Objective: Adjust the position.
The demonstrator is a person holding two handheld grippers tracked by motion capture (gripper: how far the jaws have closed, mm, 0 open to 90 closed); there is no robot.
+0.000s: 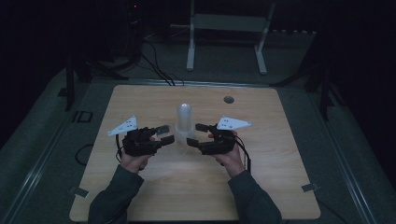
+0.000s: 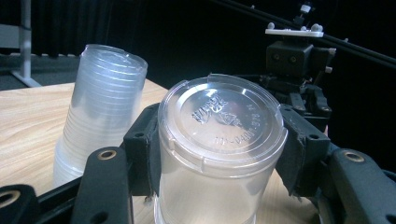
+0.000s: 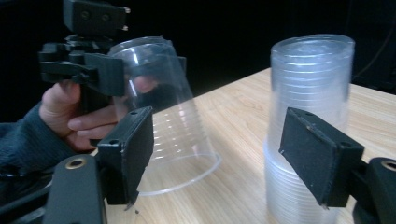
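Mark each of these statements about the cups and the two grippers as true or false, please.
1. The left gripper clamps a single clear cup that is upside down. True.
2. The right gripper grips the stack of cups. False: its fingers are open, with nothing between them.
3. The stack stands on the wooden table. True.
4. The held cup is blue. False: it is clear plastic.
5. The stack lies on its side. False: it stands upright.
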